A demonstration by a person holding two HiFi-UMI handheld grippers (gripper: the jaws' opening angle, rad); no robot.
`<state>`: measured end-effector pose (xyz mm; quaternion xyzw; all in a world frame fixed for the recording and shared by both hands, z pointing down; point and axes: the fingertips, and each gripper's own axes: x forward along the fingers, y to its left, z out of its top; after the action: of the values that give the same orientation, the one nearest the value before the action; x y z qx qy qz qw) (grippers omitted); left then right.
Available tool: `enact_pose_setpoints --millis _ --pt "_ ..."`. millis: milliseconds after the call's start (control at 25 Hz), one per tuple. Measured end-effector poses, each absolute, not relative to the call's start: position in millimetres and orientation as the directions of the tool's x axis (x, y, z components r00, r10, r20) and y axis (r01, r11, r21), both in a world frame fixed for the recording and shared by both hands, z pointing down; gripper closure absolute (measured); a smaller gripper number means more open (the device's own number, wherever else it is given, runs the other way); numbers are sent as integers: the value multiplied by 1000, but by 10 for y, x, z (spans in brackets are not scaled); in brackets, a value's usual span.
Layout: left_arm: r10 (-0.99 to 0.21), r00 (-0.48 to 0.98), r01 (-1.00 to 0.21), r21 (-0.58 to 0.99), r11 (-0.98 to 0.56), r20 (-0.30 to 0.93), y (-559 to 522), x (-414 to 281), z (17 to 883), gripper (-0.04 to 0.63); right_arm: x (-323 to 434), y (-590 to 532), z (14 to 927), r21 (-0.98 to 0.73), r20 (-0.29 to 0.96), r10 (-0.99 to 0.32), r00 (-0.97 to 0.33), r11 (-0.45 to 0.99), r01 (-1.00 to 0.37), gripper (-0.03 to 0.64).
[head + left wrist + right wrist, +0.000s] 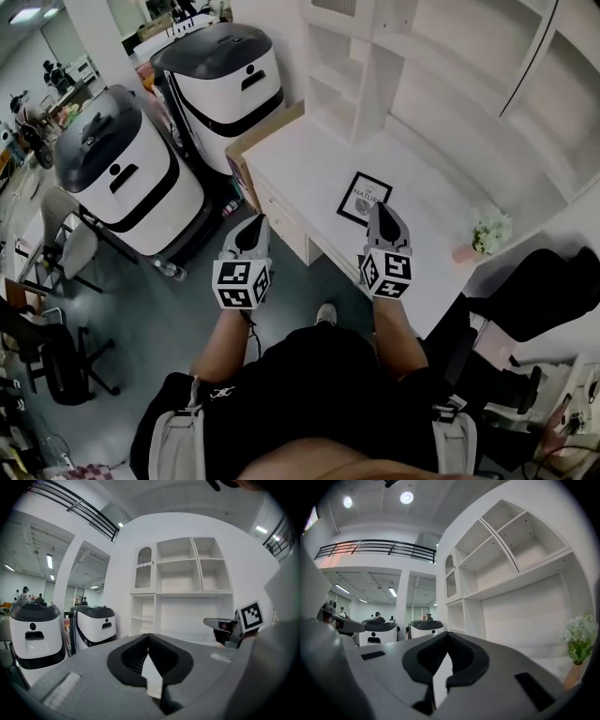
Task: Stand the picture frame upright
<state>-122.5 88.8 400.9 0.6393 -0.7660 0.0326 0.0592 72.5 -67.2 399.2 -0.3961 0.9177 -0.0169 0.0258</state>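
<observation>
While flat on desk [292, 171], picture frame [365, 198] points lengthwise toward shelves [373, 66].

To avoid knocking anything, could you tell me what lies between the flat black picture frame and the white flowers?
Only bare white desktop, as the head view shows.

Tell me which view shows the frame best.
Head view: the frame lies flat on the desk, seen from above. Both gripper views look level at the shelves and miss it entirely.
</observation>
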Motion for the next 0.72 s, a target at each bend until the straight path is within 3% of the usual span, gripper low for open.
enact_pose_setpoints --millis 320,720 --pt "-980 -106 -994 17 110 167 -240 -1181 4046 578 776 -1606 4073 -63 -2 -758 -652 651 -757 617" --pt "-981 -26 -1000 -13 23 192 -901 -1045 4116 578 1118 -2024 4151 -52 4 -824 -567 566 -823 617"
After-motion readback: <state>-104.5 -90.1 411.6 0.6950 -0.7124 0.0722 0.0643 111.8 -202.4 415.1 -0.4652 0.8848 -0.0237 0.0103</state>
